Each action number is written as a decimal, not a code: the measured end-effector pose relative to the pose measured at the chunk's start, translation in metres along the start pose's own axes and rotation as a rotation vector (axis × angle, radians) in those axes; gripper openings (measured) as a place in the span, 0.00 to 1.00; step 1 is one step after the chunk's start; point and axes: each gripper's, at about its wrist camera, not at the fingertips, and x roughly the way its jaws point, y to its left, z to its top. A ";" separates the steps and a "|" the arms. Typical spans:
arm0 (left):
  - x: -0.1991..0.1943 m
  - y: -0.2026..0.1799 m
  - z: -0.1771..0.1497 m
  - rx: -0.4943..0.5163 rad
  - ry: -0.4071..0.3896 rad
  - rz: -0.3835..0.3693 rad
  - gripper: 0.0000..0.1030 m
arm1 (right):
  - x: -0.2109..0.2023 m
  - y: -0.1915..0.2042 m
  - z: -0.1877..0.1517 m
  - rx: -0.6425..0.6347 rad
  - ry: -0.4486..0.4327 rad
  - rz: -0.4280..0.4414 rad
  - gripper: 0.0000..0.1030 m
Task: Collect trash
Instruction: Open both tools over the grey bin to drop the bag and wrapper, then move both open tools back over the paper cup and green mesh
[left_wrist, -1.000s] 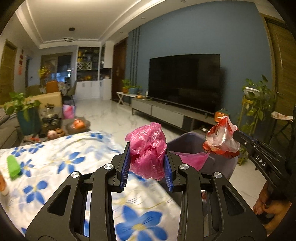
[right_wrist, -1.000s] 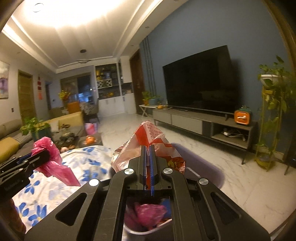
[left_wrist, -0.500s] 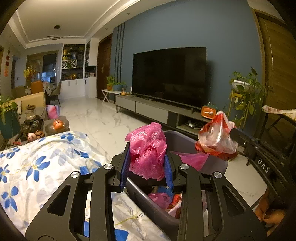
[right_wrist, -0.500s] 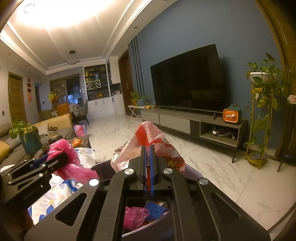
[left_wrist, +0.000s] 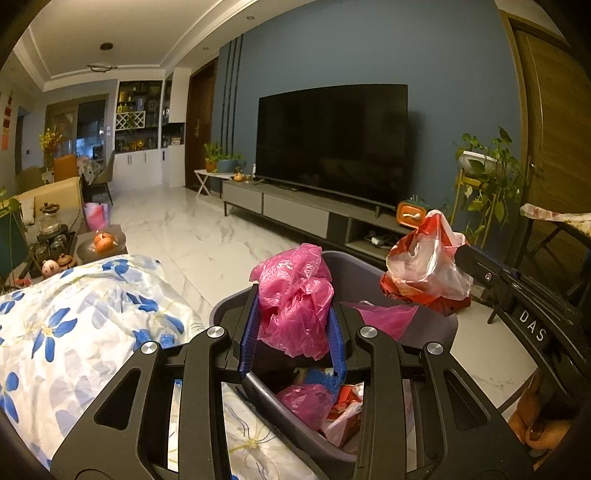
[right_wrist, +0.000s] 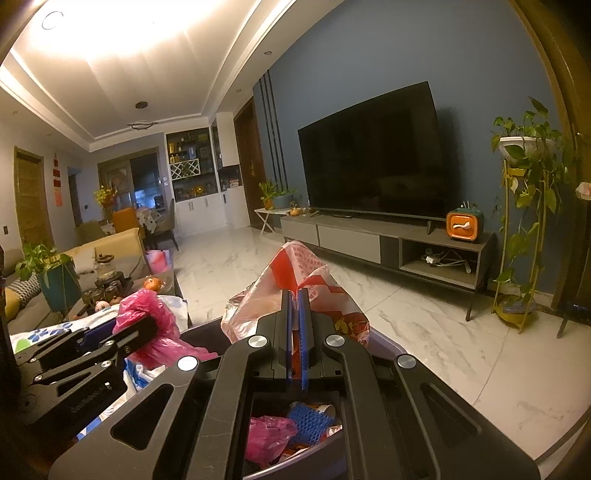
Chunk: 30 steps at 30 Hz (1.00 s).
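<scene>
The left gripper (left_wrist: 293, 325) is part way open and squeezes one crumpled pink bag (left_wrist: 293, 299) between its two blue pads, right above the grey bin (left_wrist: 295, 421). The right gripper (right_wrist: 295, 317) is almost fully closed, pinching one red and white bag (right_wrist: 295, 291) over the same bin. Inside the one bin lie more trash pieces, among them one pink bag (right_wrist: 267, 439) and one blue mesh piece (right_wrist: 308, 422).

A crumpled pink bag (left_wrist: 293, 295) and a red-and-clear bag (left_wrist: 428, 266) hung above the grey bin (left_wrist: 295, 417), which already held pink and red wrappers.
</scene>
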 end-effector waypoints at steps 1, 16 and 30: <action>0.001 0.000 0.000 -0.001 0.000 -0.001 0.31 | 0.002 0.000 0.000 0.001 0.002 0.003 0.04; 0.025 0.007 -0.005 -0.039 0.026 -0.034 0.71 | 0.017 -0.004 -0.001 0.022 -0.020 0.009 0.43; -0.003 0.032 -0.010 -0.085 0.019 0.060 0.89 | -0.004 -0.003 -0.004 -0.017 -0.057 -0.050 0.71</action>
